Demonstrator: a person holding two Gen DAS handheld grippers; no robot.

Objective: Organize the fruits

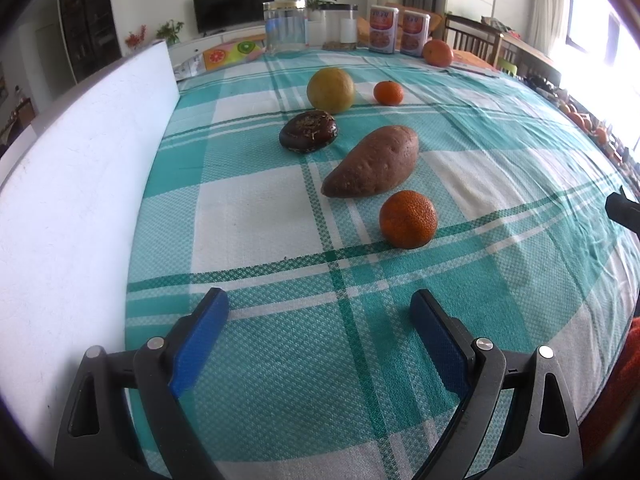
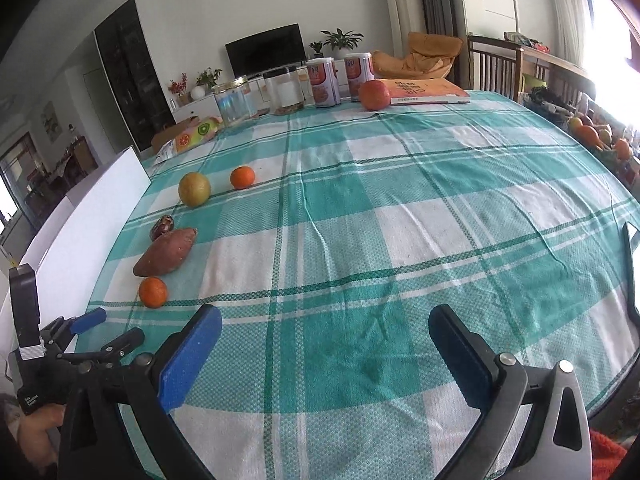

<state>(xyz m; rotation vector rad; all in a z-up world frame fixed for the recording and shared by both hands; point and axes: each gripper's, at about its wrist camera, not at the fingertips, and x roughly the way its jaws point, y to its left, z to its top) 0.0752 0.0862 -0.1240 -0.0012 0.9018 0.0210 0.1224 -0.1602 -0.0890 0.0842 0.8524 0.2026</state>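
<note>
Fruits are lying in a loose line on the teal and white checked tablecloth (image 1: 256,216), running away from the left gripper (image 1: 320,312) toward the far edge of the table. The nearest orange mandarin (image 1: 408,219) is sitting just ahead of the left gripper, almost touching the tip of the sweet potato (image 1: 372,163), which is lying at a slant behind it. A dark, wrinkled fruit (image 1: 308,131) is resting just beyond the sweet potato, to its left, and a yellow-green round fruit (image 1: 330,90) is sitting close behind that, with a smaller mandarin (image 1: 388,92) beside it on the right. A larger orange fruit (image 1: 438,53) is standing well apart at the far edge, next to two printed cans (image 1: 399,31) and a book (image 2: 424,90); two clear jars (image 1: 310,27) are lined up left of the cans. A white board (image 1: 80,184) is standing upright along the left edge of the cloth. The left gripper is hovering with its blue-padded jaws spread wide, holding nothing. The right gripper (image 2: 325,336) is hanging over bare cloth, well apart from the fruit row, its jaws likewise spread and empty.
</note>
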